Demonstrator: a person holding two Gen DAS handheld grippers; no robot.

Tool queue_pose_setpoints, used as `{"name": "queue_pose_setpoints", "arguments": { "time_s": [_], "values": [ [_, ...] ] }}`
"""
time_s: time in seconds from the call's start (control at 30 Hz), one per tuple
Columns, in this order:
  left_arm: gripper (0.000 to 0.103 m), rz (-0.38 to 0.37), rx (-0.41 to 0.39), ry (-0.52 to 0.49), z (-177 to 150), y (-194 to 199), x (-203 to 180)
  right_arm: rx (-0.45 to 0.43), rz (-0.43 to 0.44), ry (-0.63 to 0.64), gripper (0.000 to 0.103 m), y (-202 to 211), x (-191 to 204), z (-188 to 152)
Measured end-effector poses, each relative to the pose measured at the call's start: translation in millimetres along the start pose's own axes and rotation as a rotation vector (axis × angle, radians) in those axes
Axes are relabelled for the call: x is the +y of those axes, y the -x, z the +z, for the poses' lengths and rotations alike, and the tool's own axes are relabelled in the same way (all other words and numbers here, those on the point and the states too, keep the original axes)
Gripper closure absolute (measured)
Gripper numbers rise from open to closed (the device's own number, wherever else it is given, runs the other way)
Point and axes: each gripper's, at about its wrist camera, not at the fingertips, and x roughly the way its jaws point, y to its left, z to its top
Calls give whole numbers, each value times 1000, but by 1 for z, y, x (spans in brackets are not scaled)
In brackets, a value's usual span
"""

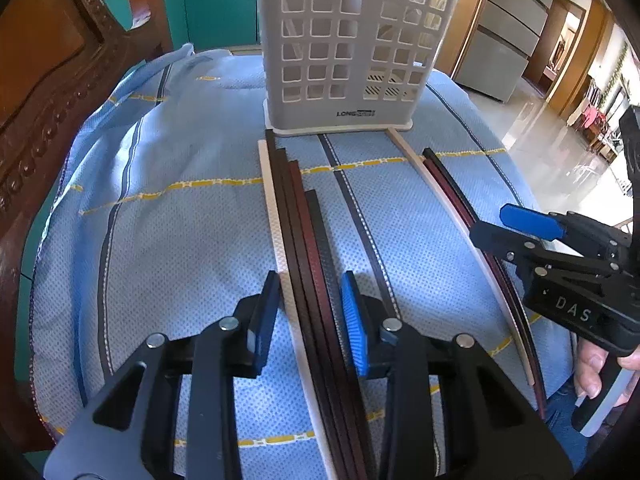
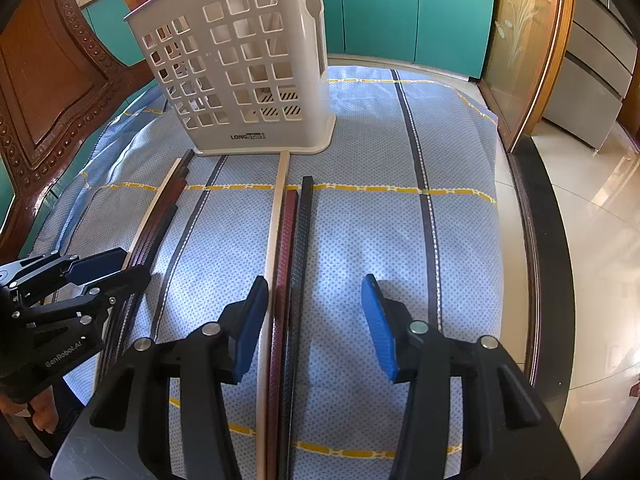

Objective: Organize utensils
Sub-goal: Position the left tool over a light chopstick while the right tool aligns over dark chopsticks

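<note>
The left gripper (image 1: 310, 320) straddles a bundle of chopsticks (image 1: 298, 216), its jaws narrowed close around them, though whether the pads actually press I cannot tell. The right gripper (image 2: 316, 324) stands about half open over a second bundle (image 2: 286, 248), whose sticks lie against its left pad with a wide gap to the other. Both bundles lie on the blue cloth (image 1: 180, 240) pointing toward the white utensil holder (image 1: 348, 40), their far tips just in front of its base, likely lined up so each can be lifted and stood inside
</note>
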Motion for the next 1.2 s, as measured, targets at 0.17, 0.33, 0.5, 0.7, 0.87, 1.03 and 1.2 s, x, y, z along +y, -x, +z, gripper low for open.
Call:
{"name": "queue_pose_setpoints", "arguments": {
  "time_s": [0.17, 0.33, 0.5, 0.7, 0.87, 1.03, 1.2],
  "values": [
    [88, -43, -11, 38, -2, 12, 8, -3, -5, -7, 55, 0, -1, 1],
    [89, -85, -7, 115, -1, 16, 26, -6, -2, -13, 55, 0, -3, 2],
    [84, -62, 5, 125, -1, 8, 30, -3, -13, -4, 55, -2, 0, 3],
    [74, -54, 0, 166, 7, 1, 39, -1, -10, -12, 55, -2, 0, 3],
    [75, -13, 2, 192, 17, -8, 47, -8, -37, -29, 55, -3, -8, 6],
    [75, 30, 9, 165, 18, -10, 43, -7, -49, -38, 55, -4, -14, 7],
    [75, 61, 4, 160, 21, -10, 45, -15, -85, 19, 54, -7, -2, 5]
  ]
}}
